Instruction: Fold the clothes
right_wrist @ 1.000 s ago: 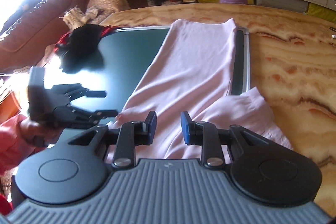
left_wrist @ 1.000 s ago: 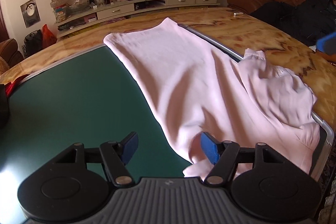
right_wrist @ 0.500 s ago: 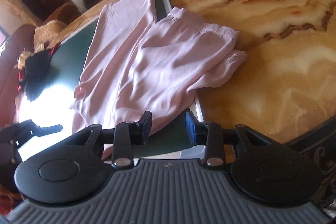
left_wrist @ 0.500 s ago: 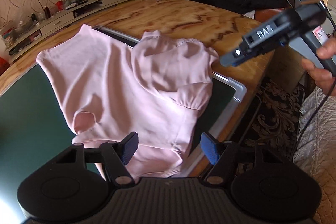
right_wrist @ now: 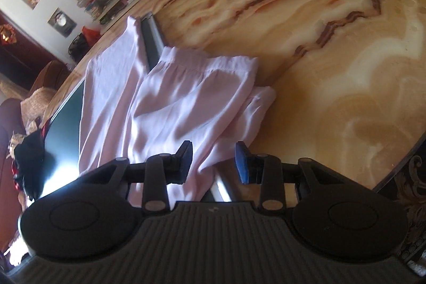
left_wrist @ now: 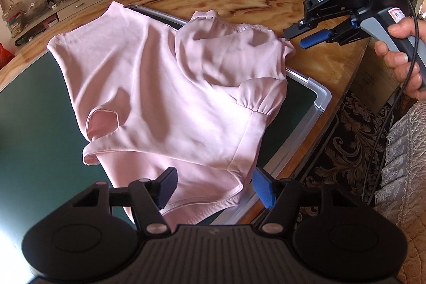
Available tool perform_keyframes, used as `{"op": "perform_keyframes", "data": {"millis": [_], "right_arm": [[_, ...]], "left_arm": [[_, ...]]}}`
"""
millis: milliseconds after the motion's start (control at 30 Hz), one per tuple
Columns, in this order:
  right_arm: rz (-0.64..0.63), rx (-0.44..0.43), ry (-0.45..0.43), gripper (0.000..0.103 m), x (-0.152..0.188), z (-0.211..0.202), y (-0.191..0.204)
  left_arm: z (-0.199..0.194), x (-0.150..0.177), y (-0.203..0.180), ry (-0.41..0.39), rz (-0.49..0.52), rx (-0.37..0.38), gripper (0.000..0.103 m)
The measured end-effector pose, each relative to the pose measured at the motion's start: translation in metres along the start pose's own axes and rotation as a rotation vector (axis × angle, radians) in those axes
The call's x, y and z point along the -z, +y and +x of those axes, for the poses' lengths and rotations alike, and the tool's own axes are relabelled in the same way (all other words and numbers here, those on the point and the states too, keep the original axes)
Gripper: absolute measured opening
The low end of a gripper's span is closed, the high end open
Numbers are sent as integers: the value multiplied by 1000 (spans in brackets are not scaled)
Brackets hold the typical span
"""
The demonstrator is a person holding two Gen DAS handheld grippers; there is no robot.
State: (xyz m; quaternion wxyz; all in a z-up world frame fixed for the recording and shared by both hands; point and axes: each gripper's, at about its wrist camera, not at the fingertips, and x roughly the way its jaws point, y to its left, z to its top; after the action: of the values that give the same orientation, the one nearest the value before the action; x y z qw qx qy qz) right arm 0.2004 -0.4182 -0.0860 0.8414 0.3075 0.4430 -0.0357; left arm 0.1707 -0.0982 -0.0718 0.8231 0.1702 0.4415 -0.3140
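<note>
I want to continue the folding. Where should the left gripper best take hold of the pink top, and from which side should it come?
Probably the stitched hem of the pink top, at its near corner. That corner lies between the open fingers of the left gripper, at the edge of the green mat. Come straight forward and low from the near side: the edge curls up slightly there, so a finger could slip under it.

Marble table [right_wrist: 332,49], green board [left_wrist: 34,124]
</note>
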Motion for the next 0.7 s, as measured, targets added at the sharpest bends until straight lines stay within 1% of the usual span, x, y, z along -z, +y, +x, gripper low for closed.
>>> {"op": "perform_keyframes", "data": {"millis": [133, 200, 367, 533, 700], "right_arm": [[63, 59, -16, 41, -14, 9, -19], [105, 64, -4, 41, -19, 17, -29], [184, 28, 12, 41, -21, 31, -43], [279, -49, 33, 41, -18, 44, -58], [296, -72, 32, 41, -19, 51, -61]], "left_arm": [[4, 0, 1, 5, -8, 8, 69], [6, 0, 1, 10, -12, 15, 69], [9, 2, 2, 23, -15, 32, 68], [11, 2, 5, 33, -33, 49, 68], [12, 3, 4, 40, -26, 52, 67]]}}
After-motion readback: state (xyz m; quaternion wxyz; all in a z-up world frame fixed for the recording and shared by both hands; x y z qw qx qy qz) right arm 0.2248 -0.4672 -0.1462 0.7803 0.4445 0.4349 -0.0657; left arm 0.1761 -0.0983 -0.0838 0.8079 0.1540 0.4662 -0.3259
